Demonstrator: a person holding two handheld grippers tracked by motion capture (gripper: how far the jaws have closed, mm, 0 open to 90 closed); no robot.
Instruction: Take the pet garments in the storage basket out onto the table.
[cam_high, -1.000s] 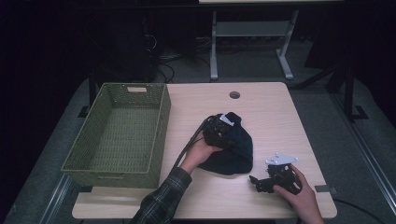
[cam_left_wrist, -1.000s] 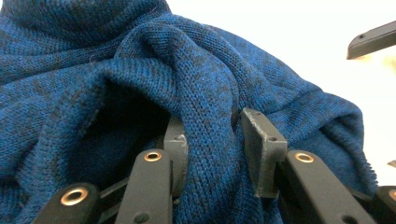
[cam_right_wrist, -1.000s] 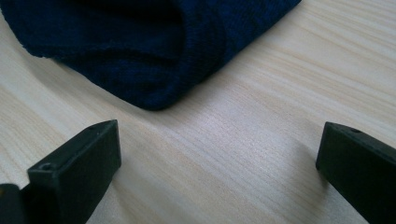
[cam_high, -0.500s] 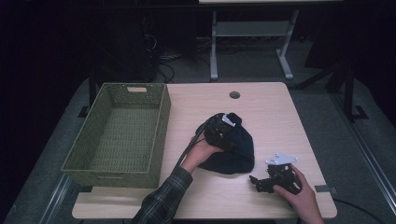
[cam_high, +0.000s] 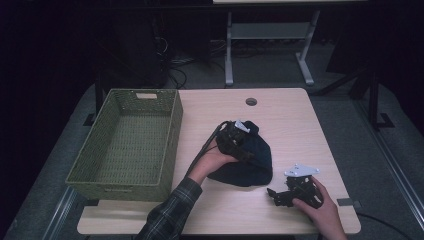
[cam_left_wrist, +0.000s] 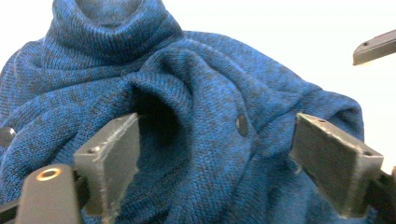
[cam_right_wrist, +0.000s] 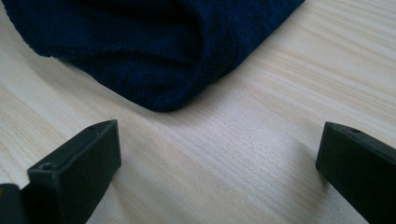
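A dark blue knitted garment (cam_high: 247, 159) lies crumpled in a low heap on the pale wooden counter (cam_high: 285, 107), a little toward the right of its middle and nearer the front edge than the back. Seen close in the left gripper view, it is a marled blue knit with a rolled collar at the top and a small dark button (cam_left_wrist: 242, 125) on its front.

The left gripper (cam_high: 239, 137) rests on top of the heap, held by the person's left hand (cam_high: 214, 161), whose plaid sleeve (cam_high: 170, 212) comes in from the front edge. Its jaws stand wide apart, one on each side of a raised fold of knit, with nothing pinched between them yet. Placed like this, it looks set to close on that fold and lift the garment.

The right gripper (cam_high: 287, 192) lies low on the counter near the front right corner, just beside the garment's nearest hem, in the person's right hand (cam_high: 320, 210). Its jaws are also spread open over bare wood, pointing toward the hem but apart from it, probably waiting to take a second hold.

A green woven basket (cam_high: 172, 127) stands empty along the left side of the counter, well apart from the garment, and seems the likely place for it to go. A small round cable hole (cam_high: 251, 101) sits near the back edge.
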